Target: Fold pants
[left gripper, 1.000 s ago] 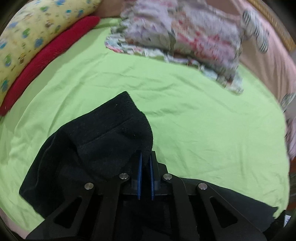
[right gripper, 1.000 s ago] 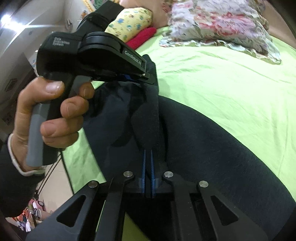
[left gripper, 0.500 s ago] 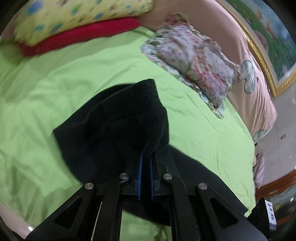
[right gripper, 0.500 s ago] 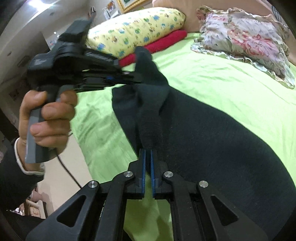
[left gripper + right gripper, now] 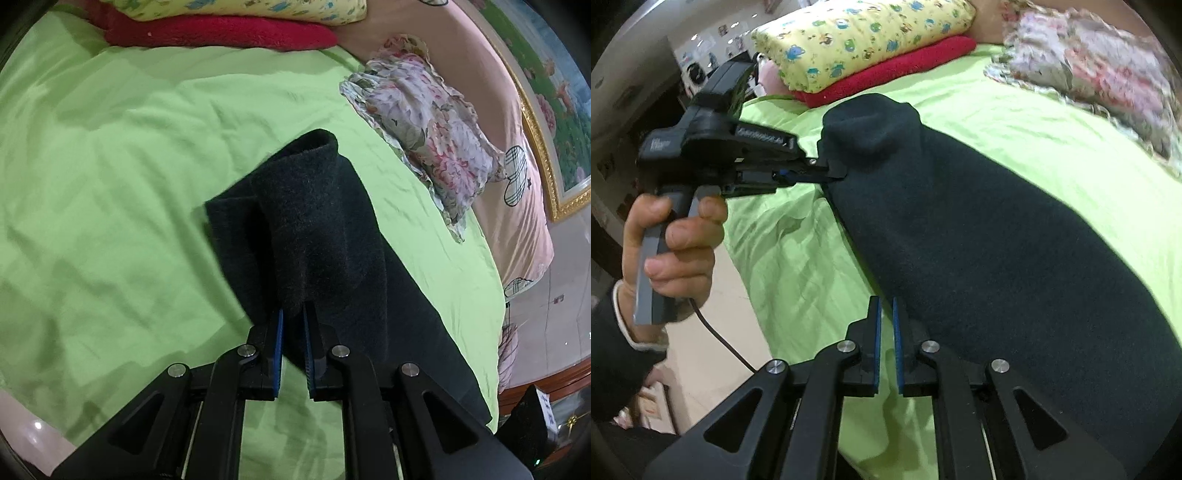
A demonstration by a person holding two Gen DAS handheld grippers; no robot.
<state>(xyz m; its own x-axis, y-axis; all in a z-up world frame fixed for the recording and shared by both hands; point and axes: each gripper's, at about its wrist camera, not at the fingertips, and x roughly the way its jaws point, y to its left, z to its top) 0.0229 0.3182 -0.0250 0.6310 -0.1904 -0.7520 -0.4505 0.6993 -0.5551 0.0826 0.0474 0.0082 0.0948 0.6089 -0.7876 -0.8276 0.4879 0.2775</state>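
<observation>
Black fleece pants (image 5: 317,221) lie on the green bed sheet (image 5: 110,166), doubled over, with the fold end raised. My left gripper (image 5: 292,317) is shut on the pants' edge; black cloth sits between its blue pads. In the right wrist view the left gripper (image 5: 827,173) grips the raised end of the pants (image 5: 979,236) from the left. My right gripper (image 5: 885,306) sits at the pants' near edge, slightly parted, with green sheet showing between its pads and no cloth in them.
A yellow patterned pillow (image 5: 864,40) on a red towel (image 5: 897,74) lies at the bed's head. A floral pillow (image 5: 428,122) lies to the right against the pink headboard (image 5: 517,155). The bed's edge and floor (image 5: 713,332) are at the left.
My right gripper has let go of the pants and parted slightly. The left gripper has carried the raised pants end farther over the bed, and the pants now lie flatter.
</observation>
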